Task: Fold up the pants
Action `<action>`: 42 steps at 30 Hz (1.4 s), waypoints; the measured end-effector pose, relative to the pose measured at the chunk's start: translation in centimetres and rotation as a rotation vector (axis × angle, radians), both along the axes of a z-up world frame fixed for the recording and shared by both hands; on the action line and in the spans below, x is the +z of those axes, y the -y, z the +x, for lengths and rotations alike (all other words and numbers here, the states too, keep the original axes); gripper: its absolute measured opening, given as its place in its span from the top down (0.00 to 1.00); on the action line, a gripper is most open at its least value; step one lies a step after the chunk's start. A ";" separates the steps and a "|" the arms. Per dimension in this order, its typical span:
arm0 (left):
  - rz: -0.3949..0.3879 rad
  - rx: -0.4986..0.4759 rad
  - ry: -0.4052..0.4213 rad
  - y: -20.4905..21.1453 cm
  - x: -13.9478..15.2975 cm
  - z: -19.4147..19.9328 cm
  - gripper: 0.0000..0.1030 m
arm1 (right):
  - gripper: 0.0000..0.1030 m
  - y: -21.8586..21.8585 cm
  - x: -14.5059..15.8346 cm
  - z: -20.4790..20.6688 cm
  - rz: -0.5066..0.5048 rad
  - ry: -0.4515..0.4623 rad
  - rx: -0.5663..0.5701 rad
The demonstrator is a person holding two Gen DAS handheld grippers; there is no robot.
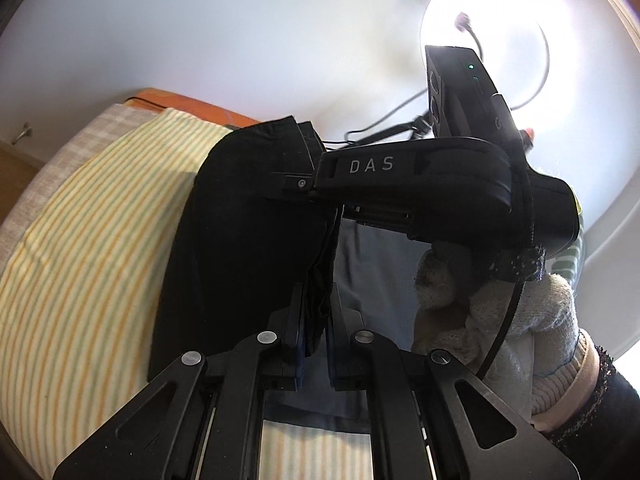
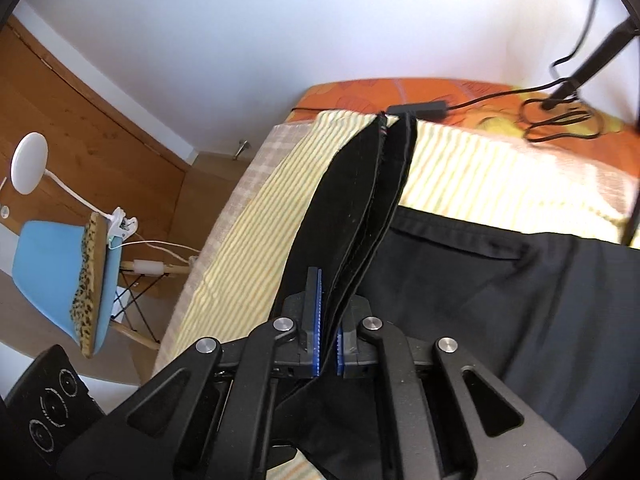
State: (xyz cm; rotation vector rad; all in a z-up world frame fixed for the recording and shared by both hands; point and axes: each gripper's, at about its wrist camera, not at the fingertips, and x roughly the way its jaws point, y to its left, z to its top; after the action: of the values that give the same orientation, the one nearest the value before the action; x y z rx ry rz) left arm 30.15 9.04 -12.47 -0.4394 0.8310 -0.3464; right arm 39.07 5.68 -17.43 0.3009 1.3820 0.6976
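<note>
The black pants [image 1: 244, 232] lie on a bed with a yellow striped sheet [image 1: 92, 248]. My left gripper [image 1: 314, 340] is shut on a bunched black edge of the pants and holds it up. In the left wrist view the right gripper body marked DAS [image 1: 400, 184] reaches in from the right, held by a white-gloved hand [image 1: 500, 320]. My right gripper [image 2: 328, 344] is shut on a doubled layer of the pants [image 2: 360, 208], which rises as a lifted fold toward the hems. The rest of the pants [image 2: 520, 280] lies flat at right.
An orange patterned cover [image 2: 420, 92] with a black cable and adapter [image 2: 560, 116] lies at the bed's far end. A blue chair [image 2: 60, 280] with a clip lamp [image 2: 28, 162] stands on the wooden floor left of the bed. A bright ring light [image 1: 480, 36] shines above.
</note>
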 end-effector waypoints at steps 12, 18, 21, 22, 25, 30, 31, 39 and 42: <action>-0.077 -0.172 -0.061 4.7 1.3 -1.2 0.72 | 0.96 8.0 1.9 -1.0 -0.168 0.084 -0.005; 0.014 -0.016 0.008 0.6 1.9 -1.0 0.62 | 0.96 13.2 2.6 -1.5 -0.248 0.122 -0.031; 0.073 0.016 -0.019 0.8 0.7 0.0 0.62 | 0.96 16.1 2.9 -1.9 -0.268 0.120 -0.058; 0.088 0.009 -0.029 1.3 0.2 0.5 0.62 | 0.96 16.8 3.0 -2.0 -0.271 0.118 -0.070; 0.124 -0.010 -0.033 2.7 -0.7 1.6 0.62 | 0.96 19.4 3.3 -2.4 -0.285 0.113 -0.115; 0.180 -0.063 -0.015 5.6 -1.0 1.9 0.62 | 0.96 23.7 3.6 -3.1 -0.312 0.109 -0.179; 0.199 -0.074 -0.007 6.4 -0.8 1.5 0.62 | 0.96 24.4 3.6 -3.2 -0.322 0.110 -0.188; 0.272 -0.173 0.006 11.0 -1.7 0.9 0.62 | 0.96 30.8 1.5 -5.1 -0.345 0.046 -0.266; 0.311 -0.211 -0.003 12.7 -2.6 0.8 0.62 | 0.96 31.5 0.4 -5.6 -0.335 0.027 -0.281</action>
State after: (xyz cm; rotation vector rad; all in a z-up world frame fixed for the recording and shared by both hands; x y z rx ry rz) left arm 30.90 -3.61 -15.03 -0.0619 0.9193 -0.4031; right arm 33.47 -25.86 -17.01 0.2113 1.3714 0.2316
